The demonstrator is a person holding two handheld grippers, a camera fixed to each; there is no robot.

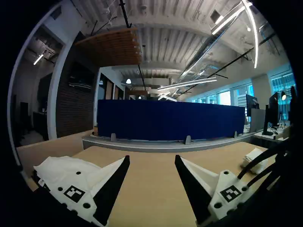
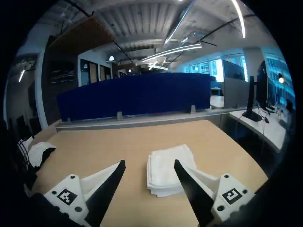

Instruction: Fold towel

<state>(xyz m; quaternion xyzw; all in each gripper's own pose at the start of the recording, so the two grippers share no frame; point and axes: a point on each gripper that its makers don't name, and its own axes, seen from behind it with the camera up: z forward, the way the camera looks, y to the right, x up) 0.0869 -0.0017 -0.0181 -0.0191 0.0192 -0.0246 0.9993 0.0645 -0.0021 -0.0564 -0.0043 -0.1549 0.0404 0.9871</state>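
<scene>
A broad light wooden table (image 2: pixel 113 145) takes up the lower half of both views, and everything else is placed from it. Along the table's far edge stands a long dark blue fabric partition (image 2: pixel 136 94) on a grey base rail. Off the table's right side, across a gap, is a white side desk (image 2: pixel 261 128), and on it a black monitor on a stand (image 2: pixel 254 90).

On the table, towards its near right part, lies the white folded terry towel (image 2: pixel 166 172). It is a flat, squared stack of several layers, with its long side running away from the camera.

In the right gripper view, the right gripper (image 2: pixel 149 162) is above the table's near edge with its white-and-black fingers spread wide and nothing between the pads. The towel lies just ahead in the gap, and its right part is covered by the right-hand finger; I cannot tell whether they touch.

In the left gripper view, the left gripper (image 1: pixel 152 158) is over bare tabletop, its fingers also wide apart and empty. Near the table's right edge in that view, a small white bundle (image 1: pixel 253 155) sits partly behind black cables (image 1: pixel 265 164). It is too small to identify.
</scene>
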